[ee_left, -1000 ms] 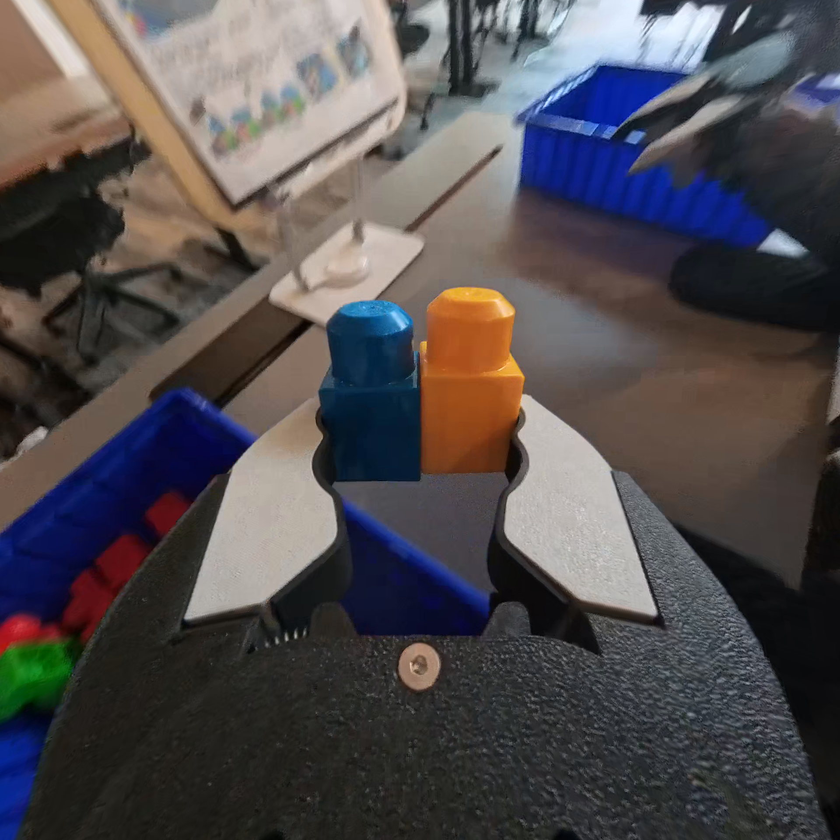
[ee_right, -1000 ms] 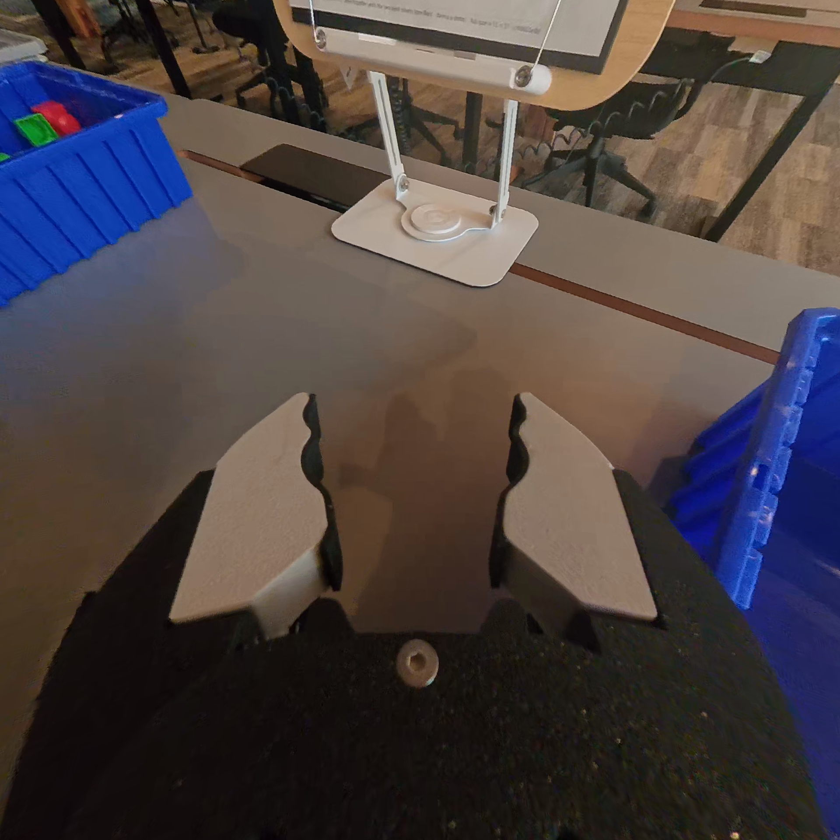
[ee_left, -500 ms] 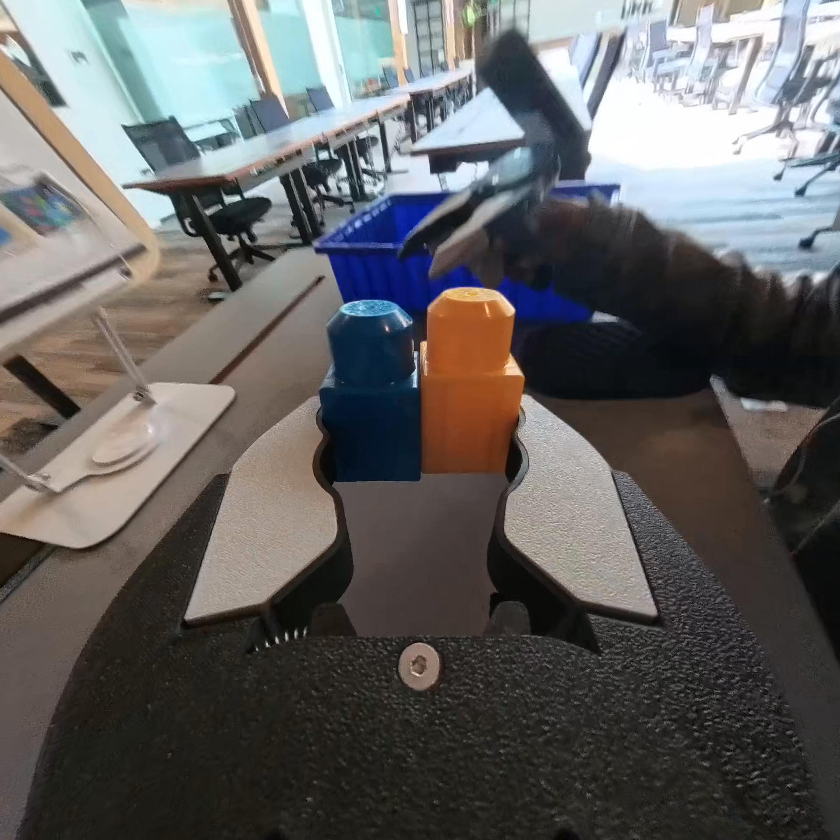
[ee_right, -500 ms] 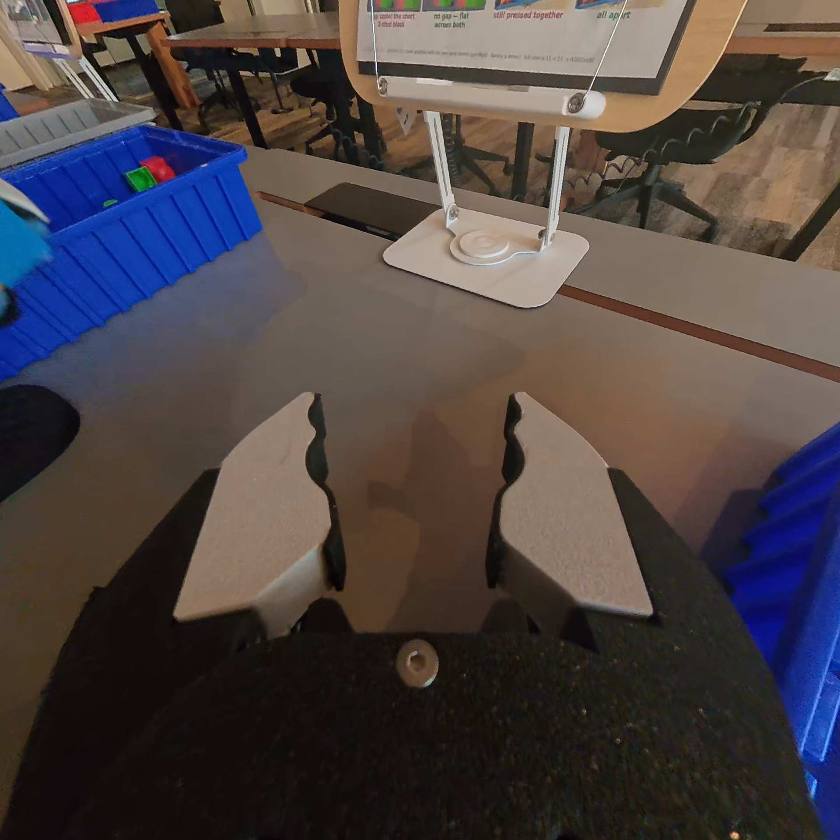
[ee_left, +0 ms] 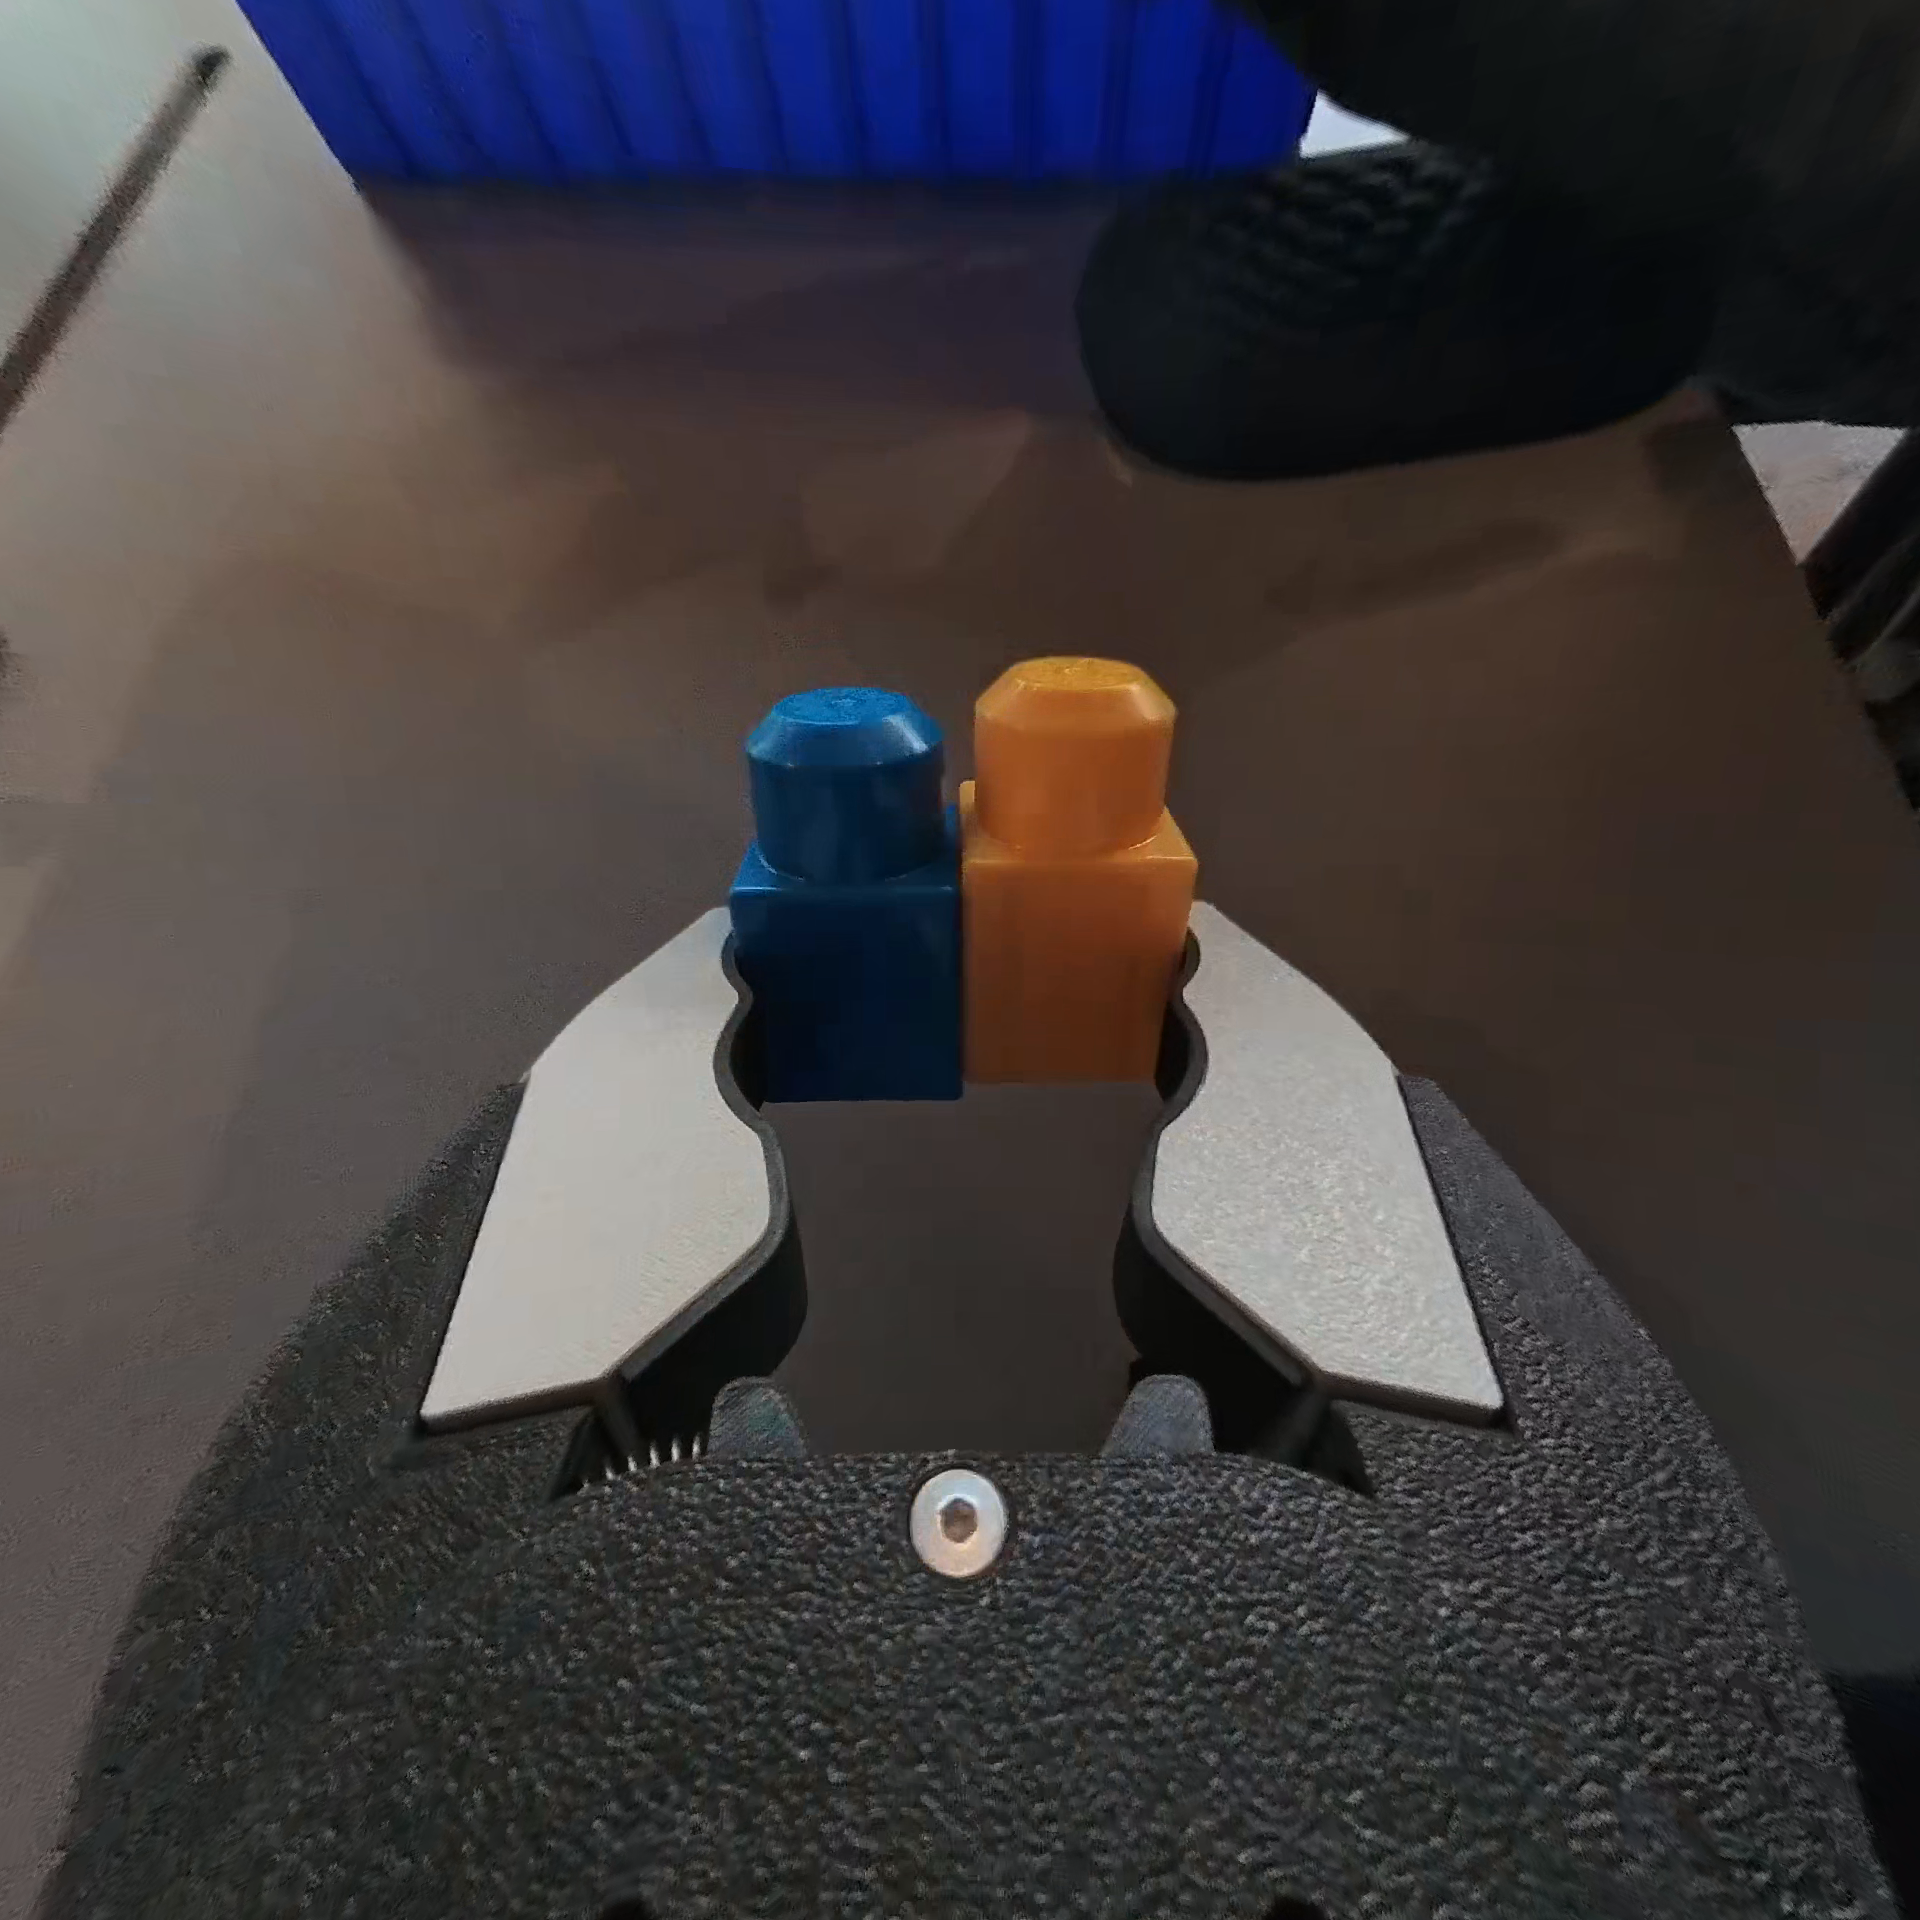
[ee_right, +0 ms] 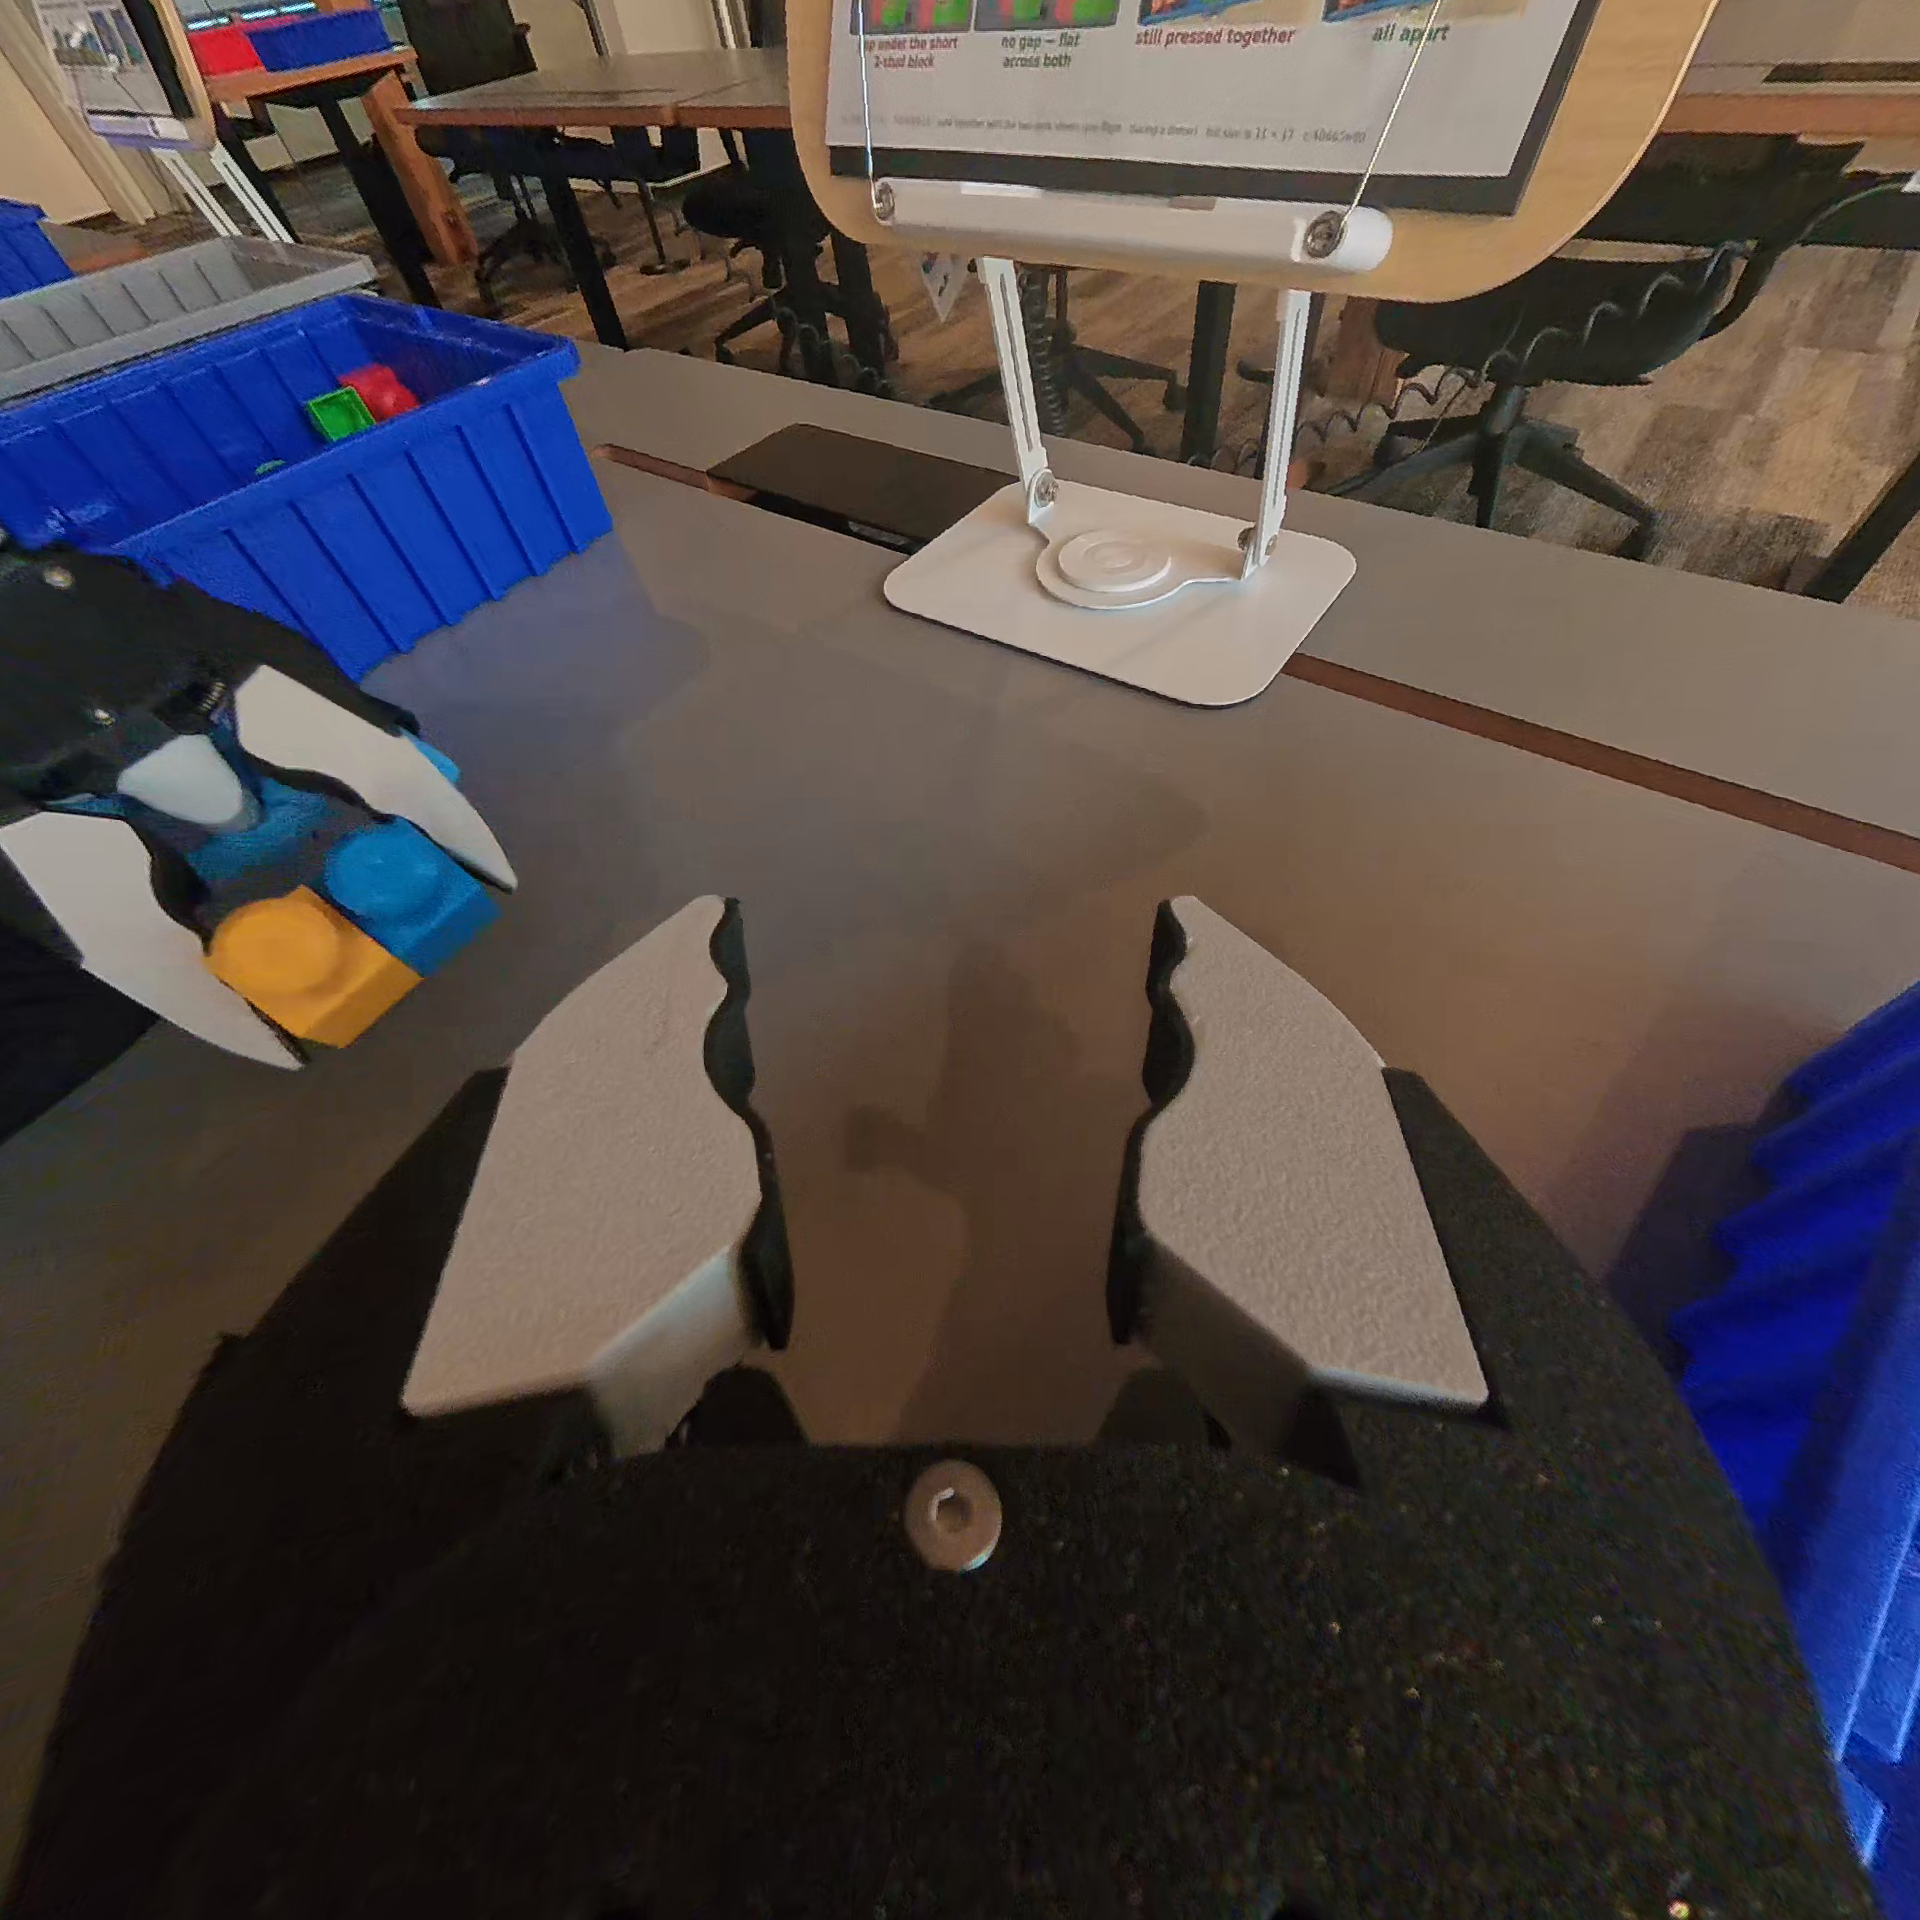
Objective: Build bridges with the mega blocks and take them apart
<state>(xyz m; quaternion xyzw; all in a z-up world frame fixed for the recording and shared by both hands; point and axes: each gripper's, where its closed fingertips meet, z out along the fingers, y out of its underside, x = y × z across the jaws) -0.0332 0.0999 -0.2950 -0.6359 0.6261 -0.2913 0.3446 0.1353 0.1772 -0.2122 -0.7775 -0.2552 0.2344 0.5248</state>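
Observation:
My left gripper [ee_left: 961, 935] is shut on two small one-stud blocks held side by side: a blue block [ee_left: 847, 966] on the left and an orange block [ee_left: 1075, 935] on the right. It holds them above the grey table [ee_left: 416, 623], tilted down. The same gripper [ee_right: 301, 935] shows at the left of the right wrist view with the orange block [ee_right: 312, 971] and blue block [ee_right: 410, 904] in it. My right gripper [ee_right: 945, 1039] is open and empty over the table's middle.
A blue bin [ee_right: 343, 520] with red and green blocks stands at the back left. Another blue bin [ee_right: 1829, 1351] is at the right edge; its wall also shows in the left wrist view [ee_left: 769, 94]. A white stand [ee_right: 1122, 592] holding an instruction board stands at the back. A dark sleeve [ee_left: 1455, 343] lies ahead.
My left gripper has swung right and tipped down toward the table with both blocks, and has come into the right wrist view. My right gripper has stayed open, shifting slightly.

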